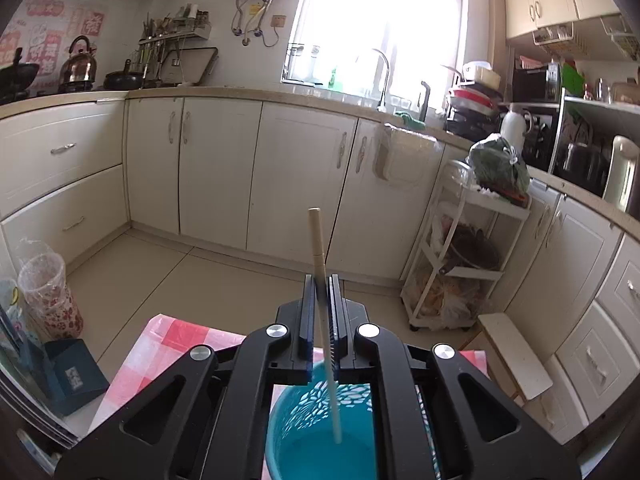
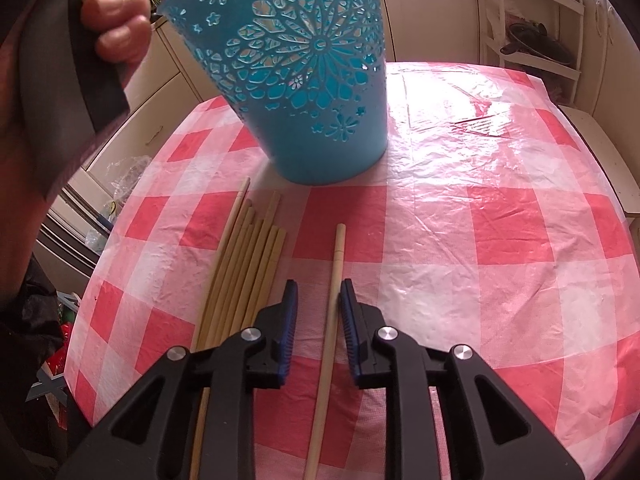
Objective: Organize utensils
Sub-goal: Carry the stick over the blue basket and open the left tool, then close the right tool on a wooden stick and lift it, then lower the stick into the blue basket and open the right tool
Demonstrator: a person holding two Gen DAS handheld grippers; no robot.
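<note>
My left gripper is shut on a pale wooden chopstick. It holds it upright over the blue cut-out bucket, with the lower tip down inside it. In the right wrist view the same blue bucket stands on the pink checked table. A single chopstick lies between the open fingers of my right gripper, which is low over the table. A bundle of several chopsticks lies to the left of it.
The pink-and-white checked tablecloth covers the table. A white trolley and cream cabinets stand beyond the table. The person's hand shows at the upper left of the right wrist view.
</note>
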